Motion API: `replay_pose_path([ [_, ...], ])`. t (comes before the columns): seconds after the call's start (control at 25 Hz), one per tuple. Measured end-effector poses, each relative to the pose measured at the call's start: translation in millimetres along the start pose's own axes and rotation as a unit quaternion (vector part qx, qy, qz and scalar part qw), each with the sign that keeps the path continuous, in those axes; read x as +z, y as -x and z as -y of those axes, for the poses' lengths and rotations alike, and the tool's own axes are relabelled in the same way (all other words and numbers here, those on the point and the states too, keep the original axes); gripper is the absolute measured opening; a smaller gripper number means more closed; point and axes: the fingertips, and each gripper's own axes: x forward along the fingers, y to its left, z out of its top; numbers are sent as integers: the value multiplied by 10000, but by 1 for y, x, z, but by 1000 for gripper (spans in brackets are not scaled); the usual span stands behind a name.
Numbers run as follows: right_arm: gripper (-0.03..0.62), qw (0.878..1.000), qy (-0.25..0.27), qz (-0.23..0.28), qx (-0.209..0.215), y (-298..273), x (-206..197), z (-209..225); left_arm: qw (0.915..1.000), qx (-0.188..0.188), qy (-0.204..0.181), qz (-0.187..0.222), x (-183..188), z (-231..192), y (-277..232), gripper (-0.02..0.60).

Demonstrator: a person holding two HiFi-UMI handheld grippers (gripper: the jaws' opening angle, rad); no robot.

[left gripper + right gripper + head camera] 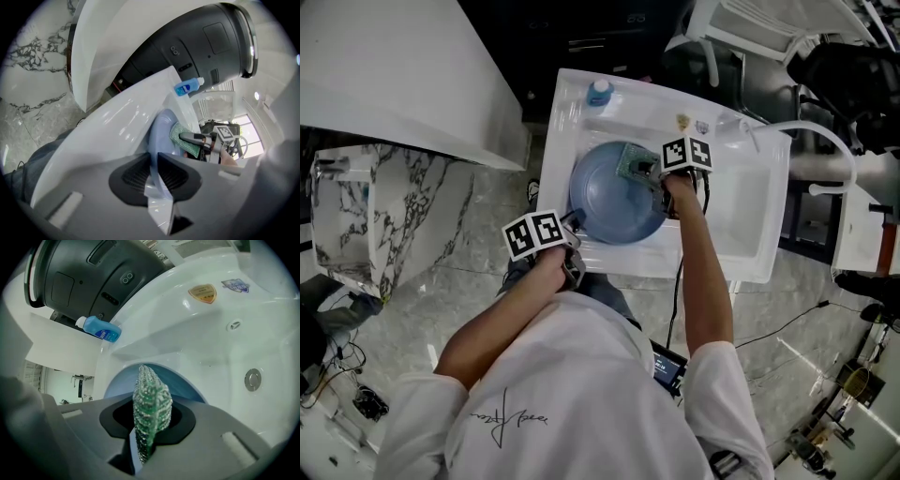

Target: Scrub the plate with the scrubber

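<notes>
White sink (741, 234) over marble floor (469, 272). Your left gripper (156, 164) pinches the stiff, likely slippery blue plate (605, 202) by its rim at the sink's front edge; your right gripper (149, 437) squeezes the soft scrubber (150, 399) against it.

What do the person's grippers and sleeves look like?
The left gripper and right gripper each carry a white cube with black square markers. Their claws are grey with dark ribbed pads. A black cable leaves the right one. The white T-shirt has short sleeves.
</notes>
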Motion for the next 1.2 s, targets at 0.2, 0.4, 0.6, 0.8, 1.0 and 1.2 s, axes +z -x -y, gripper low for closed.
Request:
replay_pose_path([
  [0.2, 64, 9999, -5, 64, -136, 6, 0, 7, 10000, 18, 5, 53, 0, -2, 0, 106],
  [0.4, 64, 9994, 69, 43, -326, 14, -1, 17, 9999, 3, 26, 97, 1, -2, -1, 104],
  [0.6, 64, 9984, 202, -6, -537, 23, -3, 26, 9999, -16, 64, 129, 2, -2, -1, 104],
  [0.8, 64, 9961, 427, -49, -774, 31, -5, 33, 9998, -43, 104, 175, 1, 0, -1, 104],
  [1.0, 64, 9929, 642, -87, -999, 37, -6, 40, 9996, -78, 133, 216, 2, -1, 0, 104],
  [1.2, 64, 9884, 885, -74, -1231, 43, -7, 45, 9995, -100, 160, 256, 3, 0, 0, 104],
])
